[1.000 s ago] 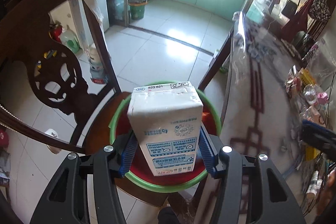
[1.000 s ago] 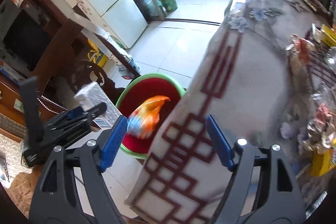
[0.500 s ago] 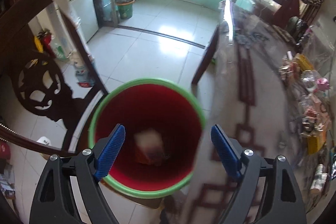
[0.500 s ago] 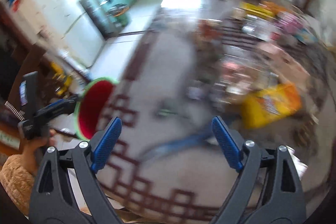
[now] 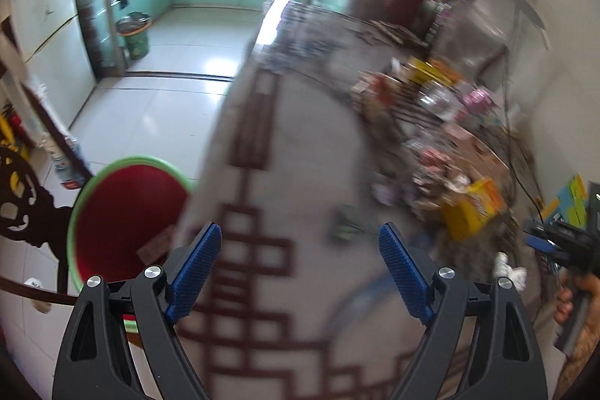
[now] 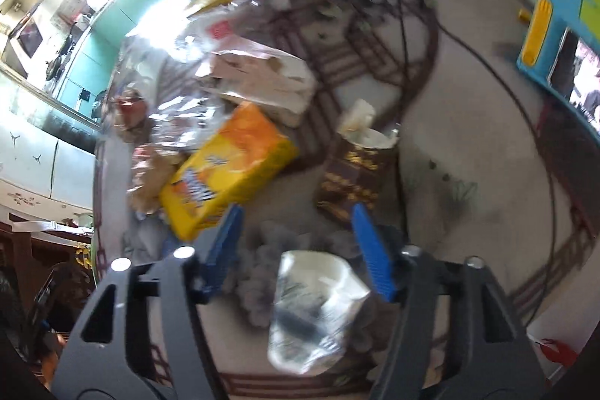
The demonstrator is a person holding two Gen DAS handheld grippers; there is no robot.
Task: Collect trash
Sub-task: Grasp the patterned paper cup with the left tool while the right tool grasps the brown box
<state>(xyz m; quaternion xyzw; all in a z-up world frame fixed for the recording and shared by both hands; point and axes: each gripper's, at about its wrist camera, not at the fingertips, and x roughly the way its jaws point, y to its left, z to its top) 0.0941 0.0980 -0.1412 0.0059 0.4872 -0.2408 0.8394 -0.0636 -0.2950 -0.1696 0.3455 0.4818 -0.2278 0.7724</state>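
My left gripper [image 5: 300,231] is open and holds nothing; it hangs over the patterned tablecloth [image 5: 300,145]. Down to its left stands the red bin with a green rim [image 5: 123,212], and a carton [image 5: 155,244] lies inside it. My right gripper [image 6: 296,212] points down at the cluttered end of the table. Its jaws are closing. A crumpled white wrapper [image 6: 315,306] lies between the fingers, and the pads do not press on it. In the left wrist view the right gripper [image 5: 555,244] shows at the far right, held by a hand.
Ahead of the right gripper lie a yellow snack packet [image 6: 228,171], a brown box stuffed with tissue [image 6: 356,175] and a white paper bag [image 6: 262,77]. A black cable [image 6: 405,25] crosses the cloth. A dark carved chair [image 5: 22,197] stands by the bin.
The left gripper opened, the carton dropped into the red bin, and the gripper swung right over the table. The right gripper swept from the bin to the clutter and its jaws narrowed.
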